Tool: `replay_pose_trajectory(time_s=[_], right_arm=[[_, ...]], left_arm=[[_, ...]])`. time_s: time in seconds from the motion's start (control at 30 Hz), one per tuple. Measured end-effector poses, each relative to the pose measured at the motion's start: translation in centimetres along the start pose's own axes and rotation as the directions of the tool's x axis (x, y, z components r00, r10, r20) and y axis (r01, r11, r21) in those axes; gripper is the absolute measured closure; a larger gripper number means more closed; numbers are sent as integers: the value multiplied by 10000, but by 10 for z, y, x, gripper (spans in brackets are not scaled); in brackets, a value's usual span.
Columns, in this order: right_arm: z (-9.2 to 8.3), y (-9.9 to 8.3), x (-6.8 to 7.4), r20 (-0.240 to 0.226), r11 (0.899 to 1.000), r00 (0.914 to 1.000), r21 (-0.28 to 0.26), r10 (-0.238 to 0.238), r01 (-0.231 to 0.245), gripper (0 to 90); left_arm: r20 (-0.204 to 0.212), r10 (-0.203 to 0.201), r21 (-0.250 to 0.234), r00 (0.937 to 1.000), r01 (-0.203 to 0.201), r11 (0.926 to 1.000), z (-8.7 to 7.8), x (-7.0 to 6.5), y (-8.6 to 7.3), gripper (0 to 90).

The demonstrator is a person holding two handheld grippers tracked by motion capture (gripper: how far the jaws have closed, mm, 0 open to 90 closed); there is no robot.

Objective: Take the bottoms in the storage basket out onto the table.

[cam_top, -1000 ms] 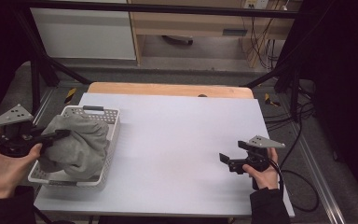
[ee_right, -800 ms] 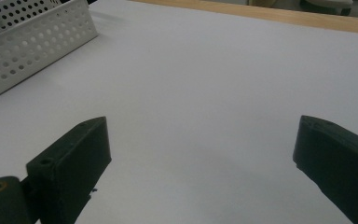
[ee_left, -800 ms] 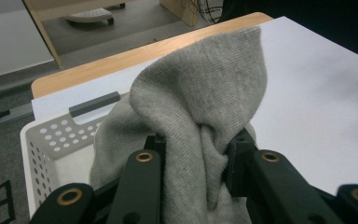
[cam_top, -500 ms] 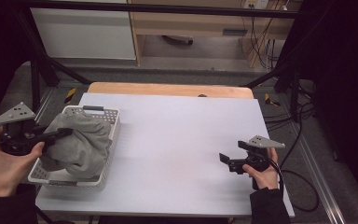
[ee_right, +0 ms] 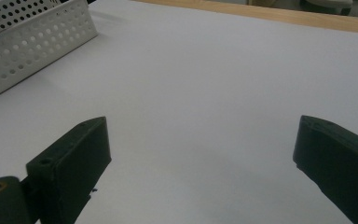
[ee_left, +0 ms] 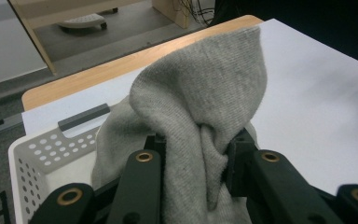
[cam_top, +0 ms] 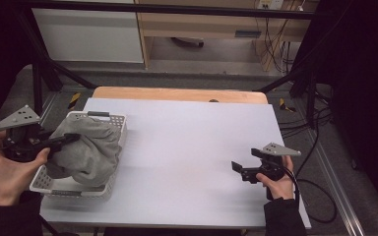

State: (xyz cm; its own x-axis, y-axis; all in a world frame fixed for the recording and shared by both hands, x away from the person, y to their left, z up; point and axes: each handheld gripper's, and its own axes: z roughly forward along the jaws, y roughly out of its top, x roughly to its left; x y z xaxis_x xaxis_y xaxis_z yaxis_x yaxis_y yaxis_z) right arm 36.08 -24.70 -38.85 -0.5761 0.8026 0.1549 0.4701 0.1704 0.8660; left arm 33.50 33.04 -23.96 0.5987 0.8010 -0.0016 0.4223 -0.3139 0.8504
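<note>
- White matte table top with a strip of light wood along the far edge; grey floor, a pale cabinet and loose cables behind it.
- On the table's left side sits a white plastic basket, rectangular, walls punched with little round holes, and a dark grey bar on its far rim.
- A grey knitted cloth, soft and ribbed-looking, is bunched up and heaped out of the basket, so it hides most of the inside.
- The left gripper has its black jaws pinched on a fold of that cloth, lifted into a peak above the basket.
- The right gripper is well apart, low over bare table near the right edge, jaws spread wide with nothing between them.
</note>
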Motion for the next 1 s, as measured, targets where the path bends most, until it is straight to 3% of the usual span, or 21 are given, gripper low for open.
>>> replay_pose_trajectory(time_s=[1.0], right_arm=[[0, 0, 0, -5, 10000, 10000, 27, 0, 0, 42]], left_arm=[[301, 254, -83, 9992, -251, 9996, 8, -13, 13, 723]])
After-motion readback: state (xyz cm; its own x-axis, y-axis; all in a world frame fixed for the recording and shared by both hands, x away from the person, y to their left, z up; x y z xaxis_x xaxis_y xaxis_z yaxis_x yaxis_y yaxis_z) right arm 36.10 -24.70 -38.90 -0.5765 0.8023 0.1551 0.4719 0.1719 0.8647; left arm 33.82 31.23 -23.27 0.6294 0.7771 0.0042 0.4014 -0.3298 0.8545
